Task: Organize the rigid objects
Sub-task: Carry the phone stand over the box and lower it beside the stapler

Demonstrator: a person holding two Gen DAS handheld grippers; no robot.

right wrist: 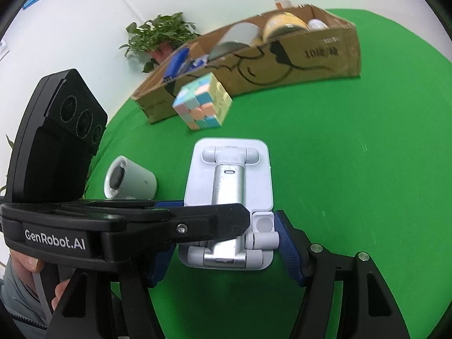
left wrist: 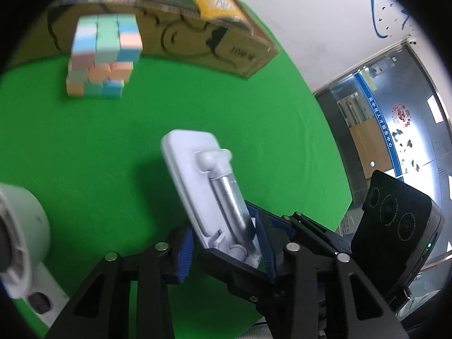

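Both my left gripper point(left wrist: 226, 243) and right gripper point(right wrist: 223, 243) clench the folding phone stand point(right wrist: 228, 186) (white, metal-armed).

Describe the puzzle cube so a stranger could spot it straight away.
Start at the long cardboard box at the far side of the green table. Just in front of its printed wall, nearer than the box and beyond the white folding phone stand, sits the puzzle cube. It is the only many-coloured thing there, with pastel squares of pink, orange, blue and green.
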